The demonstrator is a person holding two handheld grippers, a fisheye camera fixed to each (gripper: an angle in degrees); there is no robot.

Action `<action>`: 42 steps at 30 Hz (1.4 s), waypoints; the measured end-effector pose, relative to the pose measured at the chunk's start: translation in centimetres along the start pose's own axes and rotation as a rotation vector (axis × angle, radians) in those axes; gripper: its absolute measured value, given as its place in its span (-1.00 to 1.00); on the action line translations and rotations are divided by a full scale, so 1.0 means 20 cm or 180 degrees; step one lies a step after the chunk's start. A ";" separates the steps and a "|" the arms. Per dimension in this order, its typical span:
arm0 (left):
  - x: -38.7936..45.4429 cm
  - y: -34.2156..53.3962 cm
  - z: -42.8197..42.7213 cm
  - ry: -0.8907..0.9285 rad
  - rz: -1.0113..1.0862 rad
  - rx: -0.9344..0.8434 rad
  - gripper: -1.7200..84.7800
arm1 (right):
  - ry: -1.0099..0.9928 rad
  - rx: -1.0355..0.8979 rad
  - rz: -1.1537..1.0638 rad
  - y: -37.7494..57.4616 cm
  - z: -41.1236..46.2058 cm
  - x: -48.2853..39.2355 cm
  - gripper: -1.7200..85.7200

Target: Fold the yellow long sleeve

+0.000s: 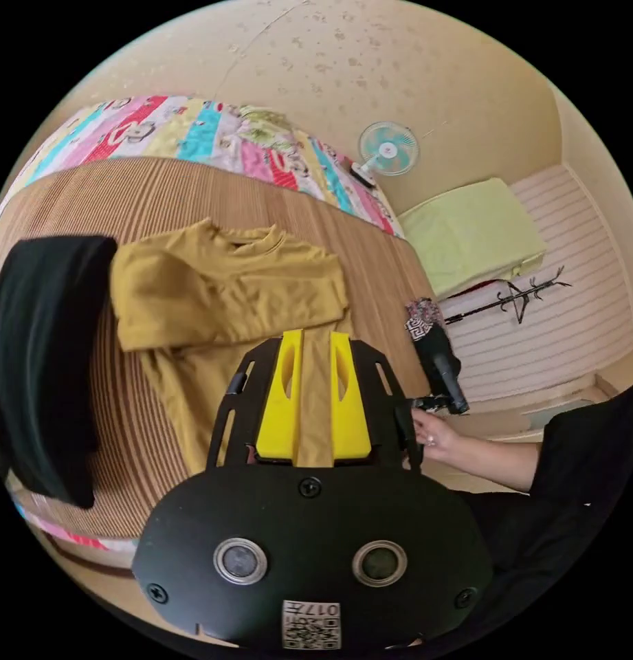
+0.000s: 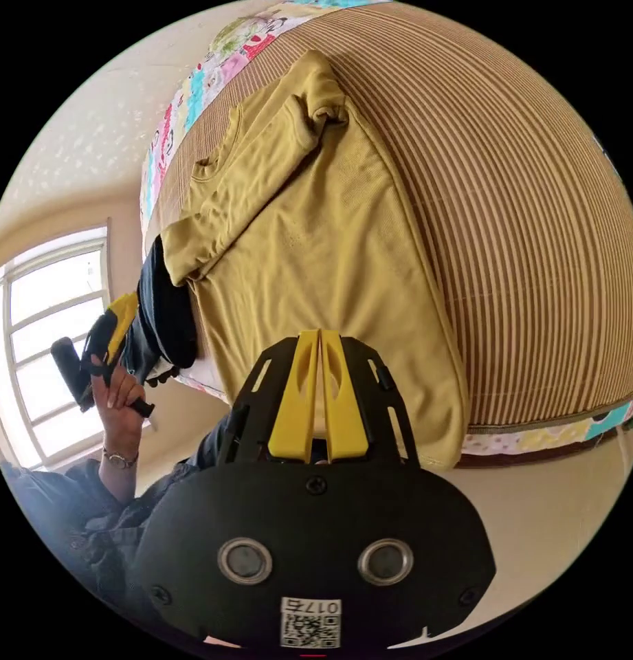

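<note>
Striped mat (image 2: pixel 536 227) on bed; yellow long sleeve (image 1: pixel 227 295) laid flat on it, sleeves folded across chest. Left gripper (image 1: pixel 315 399) fingers apart above hem; right gripper (image 2: pixel 319 395) fingers together, nothing clamped, judged ready for hem fold.

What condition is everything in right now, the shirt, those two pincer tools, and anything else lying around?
Mustard-yellow long-sleeve shirt: flat on the striped woven mat, both sleeves folded across the chest, hem hanging over the edge.
Left gripper: jaws open, above the shirt's lower part.
Right gripper: jaws together, holding nothing.
Black garment: draped in a heap beside the shirt.
Pale blue fan: too blurred to tell whether it is spinning.
</note>
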State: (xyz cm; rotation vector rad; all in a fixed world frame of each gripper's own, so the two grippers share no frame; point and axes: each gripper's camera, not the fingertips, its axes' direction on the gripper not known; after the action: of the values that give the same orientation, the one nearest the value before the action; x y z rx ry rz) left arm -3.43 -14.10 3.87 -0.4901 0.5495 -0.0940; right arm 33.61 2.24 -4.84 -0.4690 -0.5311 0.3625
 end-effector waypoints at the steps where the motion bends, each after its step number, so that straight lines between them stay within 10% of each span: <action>1: -0.04 0.05 0.03 -0.0110 -0.0101 -0.0093 -0.81 | 0.0327 0.0017 -0.0131 0.02 0.00 -0.02 -0.95; 5: -0.32 0.18 0.34 -0.0766 -0.0697 -0.0921 -0.87 | 0.0803 -0.0132 -0.0190 -0.02 0.13 -0.05 -0.95; 16: -0.27 -0.61 0.37 -0.0606 -0.0076 -0.0263 -0.92 | 0.0006 0.0751 0.0182 -0.41 -0.24 -0.13 -0.94; 34: -0.55 0.00 0.17 -0.0650 -0.0148 -0.0963 -0.81 | 0.0177 -0.0186 0.0273 -0.04 -0.19 0.03 -0.81; 42: -0.60 0.43 -0.05 0.0641 -0.0221 -0.1779 -0.86 | -0.0169 -0.0204 0.0476 0.44 -0.54 0.22 -0.88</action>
State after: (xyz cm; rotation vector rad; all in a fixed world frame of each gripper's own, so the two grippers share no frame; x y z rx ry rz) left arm -14.62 -4.47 4.84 -1.0527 0.7590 -0.0551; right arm 41.31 7.94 -15.91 -0.5640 -0.5620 0.5035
